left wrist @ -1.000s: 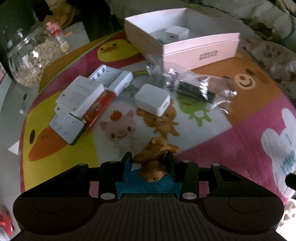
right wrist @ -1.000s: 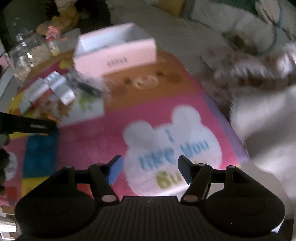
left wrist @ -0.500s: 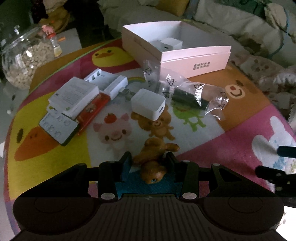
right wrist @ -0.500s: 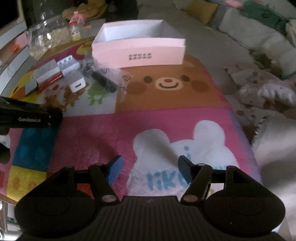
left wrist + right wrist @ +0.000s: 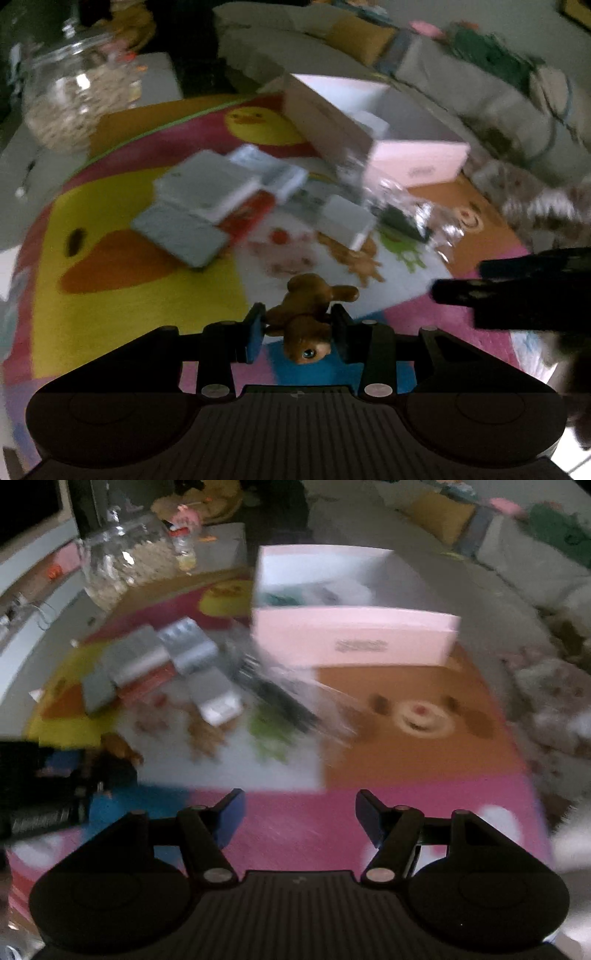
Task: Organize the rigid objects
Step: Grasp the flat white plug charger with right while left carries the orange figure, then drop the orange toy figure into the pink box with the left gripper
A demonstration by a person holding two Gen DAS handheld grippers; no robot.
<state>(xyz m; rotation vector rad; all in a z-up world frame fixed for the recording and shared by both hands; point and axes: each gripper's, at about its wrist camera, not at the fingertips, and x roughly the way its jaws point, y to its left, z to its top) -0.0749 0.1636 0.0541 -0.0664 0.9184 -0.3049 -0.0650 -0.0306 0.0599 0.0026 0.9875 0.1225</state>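
Observation:
My left gripper (image 5: 297, 326) is shut on a small brown toy animal (image 5: 308, 314), held above the colourful play mat (image 5: 122, 236). My right gripper (image 5: 299, 812) is open and empty over the pink part of the mat; it shows at the right edge of the left wrist view (image 5: 517, 291). An open pink box (image 5: 354, 635) with small white items inside stands at the back. In front of it lie several white and grey boxes (image 5: 207, 188), a small white cube-like box (image 5: 347, 219) and a clear plastic bag with a dark object (image 5: 280, 698).
A glass jar of pale contents (image 5: 74, 99) stands off the mat at the back left. A sofa with cushions (image 5: 443, 59) runs along the back. Patterned fabric (image 5: 554, 694) lies to the right of the mat.
Both views have swung and are blurred by motion. My right gripper has moved forward toward the boxes and closer to the left gripper. The left gripper still holds the toy animal.

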